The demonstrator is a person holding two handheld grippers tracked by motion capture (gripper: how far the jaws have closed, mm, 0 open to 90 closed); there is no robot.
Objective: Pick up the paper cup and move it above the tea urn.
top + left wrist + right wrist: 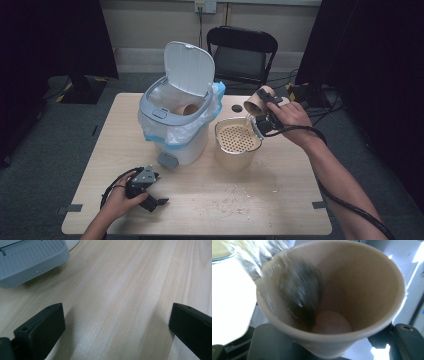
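Cup (256,101) time: the right hand-held gripper (266,116) has its jaws about halfway closed, clamped on either side of a tan paper cup. It's tipped on its side over the tan pot with the perforated insert (236,141). In the right gripper view you look straight into the cup's mouth (352,290), with something dark and blurry, wrapped in clear film, at its rim (299,292). The left hand-held gripper (150,196) rests on the desk (210,200) near the front edge, jaws wide apart with bare wood between them, holding nothing. A white pedal bin (175,125) with its lid up stands just left of the pot, another cup (189,108) lying inside. Crumbs are scattered on the desk.
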